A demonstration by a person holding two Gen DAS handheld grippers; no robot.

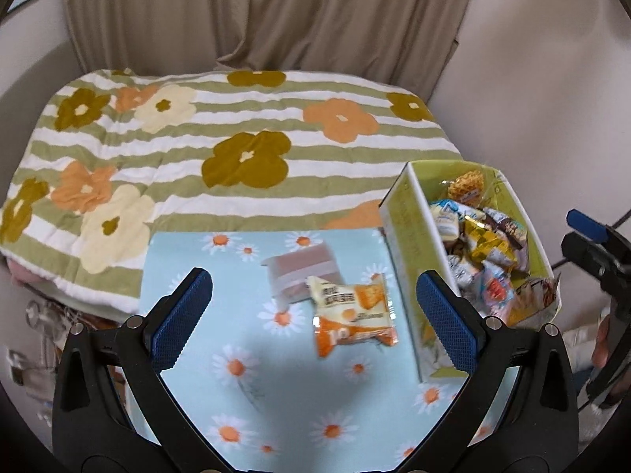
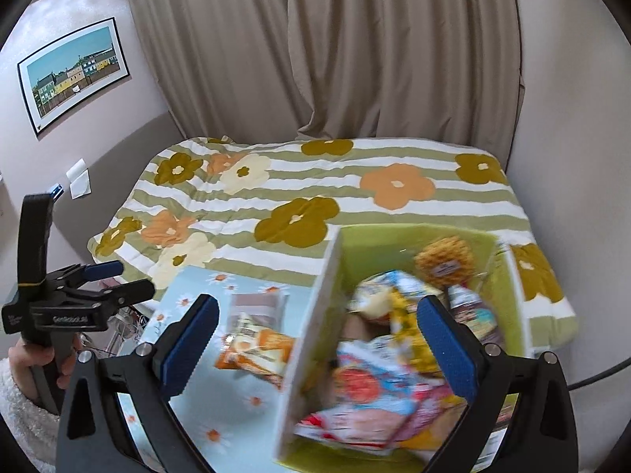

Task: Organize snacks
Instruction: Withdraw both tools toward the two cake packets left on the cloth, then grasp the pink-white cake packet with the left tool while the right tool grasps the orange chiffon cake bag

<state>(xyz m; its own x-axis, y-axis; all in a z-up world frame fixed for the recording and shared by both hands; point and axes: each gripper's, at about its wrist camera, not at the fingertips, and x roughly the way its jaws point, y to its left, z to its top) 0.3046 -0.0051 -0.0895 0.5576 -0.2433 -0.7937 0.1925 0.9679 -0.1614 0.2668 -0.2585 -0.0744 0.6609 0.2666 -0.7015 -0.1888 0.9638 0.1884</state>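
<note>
both claws gape empty: left claw over mat, right claw over box.

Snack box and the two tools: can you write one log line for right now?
left tool: open above orange snack packet | right tool: open over green cardboard snack box | pink wrapped cake: on mat

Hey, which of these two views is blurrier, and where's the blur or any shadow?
Right wrist view: blurrier, with the snacks in the box and the orange packet smeared, as if by motion; the curtain stays sharp. Left wrist view: mostly crisp, print on the orange packet only slightly soft, a soft shadow on the mat near the bottom. Both: fisheye bending and dark corners.
</note>
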